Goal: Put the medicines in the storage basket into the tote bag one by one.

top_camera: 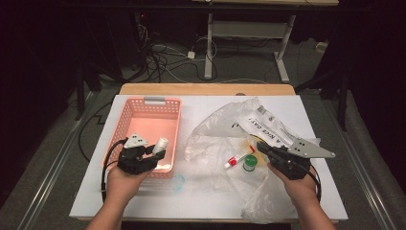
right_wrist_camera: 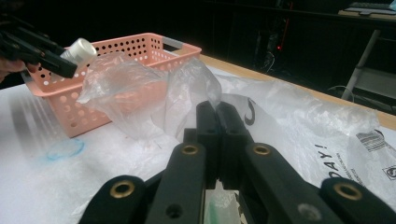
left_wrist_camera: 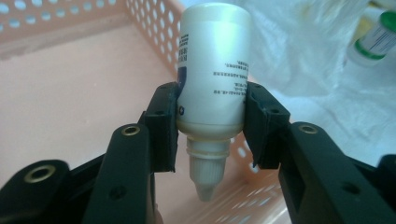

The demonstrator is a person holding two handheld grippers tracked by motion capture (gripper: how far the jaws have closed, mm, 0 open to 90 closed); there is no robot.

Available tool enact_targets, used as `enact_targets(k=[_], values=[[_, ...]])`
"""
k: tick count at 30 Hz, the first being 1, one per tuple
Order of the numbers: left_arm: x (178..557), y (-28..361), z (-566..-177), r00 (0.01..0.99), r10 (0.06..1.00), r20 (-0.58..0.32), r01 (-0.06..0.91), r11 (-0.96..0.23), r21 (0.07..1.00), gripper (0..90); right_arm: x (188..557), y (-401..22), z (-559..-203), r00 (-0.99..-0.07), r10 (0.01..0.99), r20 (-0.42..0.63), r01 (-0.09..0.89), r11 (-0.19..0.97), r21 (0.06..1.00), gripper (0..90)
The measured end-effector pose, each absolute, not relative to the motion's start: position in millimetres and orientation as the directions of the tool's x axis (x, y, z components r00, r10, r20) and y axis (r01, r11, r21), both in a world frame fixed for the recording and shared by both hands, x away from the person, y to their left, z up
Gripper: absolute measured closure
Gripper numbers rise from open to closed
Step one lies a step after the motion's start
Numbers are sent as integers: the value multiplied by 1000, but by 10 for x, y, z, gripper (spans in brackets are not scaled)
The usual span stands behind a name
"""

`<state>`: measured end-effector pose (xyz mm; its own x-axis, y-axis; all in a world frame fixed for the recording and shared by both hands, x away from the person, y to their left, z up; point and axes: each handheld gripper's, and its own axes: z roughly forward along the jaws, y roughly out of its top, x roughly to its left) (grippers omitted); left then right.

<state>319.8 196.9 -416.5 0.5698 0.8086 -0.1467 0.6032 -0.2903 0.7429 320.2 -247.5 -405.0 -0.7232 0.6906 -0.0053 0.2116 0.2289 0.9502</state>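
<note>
A white dropper bottle [left_wrist_camera: 212, 70] with printed text hangs nozzle-down between the pads of my left gripper [left_wrist_camera: 212, 126], which is shut on its body. In the high view that gripper [top_camera: 158, 151] holds the bottle [top_camera: 162, 143] over the near right part of the pink perforated basket [top_camera: 143, 103]. My right gripper [top_camera: 262, 145] rests at the right, jaws pressed together [right_wrist_camera: 217, 112] on a fold of the clear plastic bag [top_camera: 215, 129], which billows up just beyond the tips [right_wrist_camera: 130, 88]. The right gripper view also shows the bottle [right_wrist_camera: 80, 49] above the basket's rim [right_wrist_camera: 116, 51].
A green-capped bottle [top_camera: 249, 163] and a small red-capped tube [top_camera: 238, 157] lie in the bag, close to the right gripper. A faint blue ring [top_camera: 177, 182] marks the white table cover [top_camera: 201, 201] in front of the basket. Desk legs and cables stand beyond the table's far edge.
</note>
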Motion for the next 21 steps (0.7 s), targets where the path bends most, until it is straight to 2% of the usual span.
enact_targets(k=[12, 21], values=[[2958, 1603, -3940, 679, 721, -140, 511, -326, 796, 578, 3198, -2476, -4036, -719, 695, -6, 207, 223, 953, 900], [2869, 921, -4069, 788, 602, -128, 467, -449, 761, 577, 3189, -2473, -4004, -718, 696, -5, 200, 213, 956, 900]])
